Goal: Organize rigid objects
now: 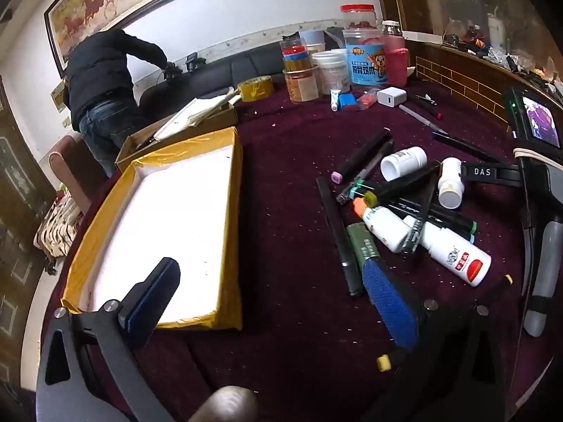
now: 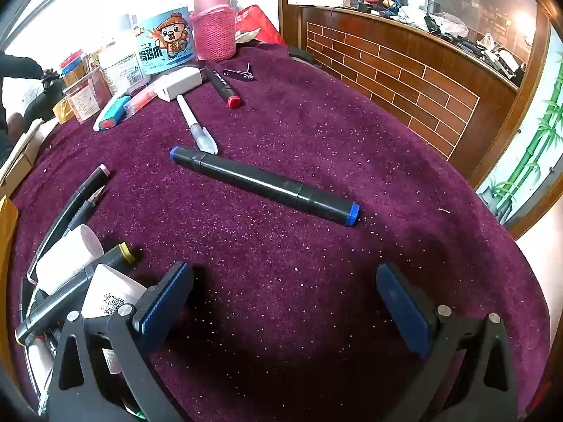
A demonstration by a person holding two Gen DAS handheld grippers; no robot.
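Note:
A pile of black markers [image 1: 383, 190] and white bottles [image 1: 454, 249] lies on the purple cloth at the right of the left wrist view. A yellow-lined box with a white floor [image 1: 165, 232] sits to the left of it. My left gripper [image 1: 271, 295] is open and empty, low over the cloth between box and pile. My right gripper [image 2: 285, 302] is open and empty above the cloth. A black marker with blue ends [image 2: 264, 184] lies alone just beyond its fingers. The pile's bottles [image 2: 70, 256] lie at the left of the right wrist view.
Jars [image 1: 362, 52], a pink flask [image 2: 214, 24], a tape roll [image 1: 255, 88], a white charger [image 2: 179, 82], a white pen [image 2: 195, 125] and a red-capped marker [image 2: 223, 86] stand or lie at the far side. A cardboard box [image 1: 183, 126] sits behind the yellow box. A person [image 1: 102, 84] stands beyond the table.

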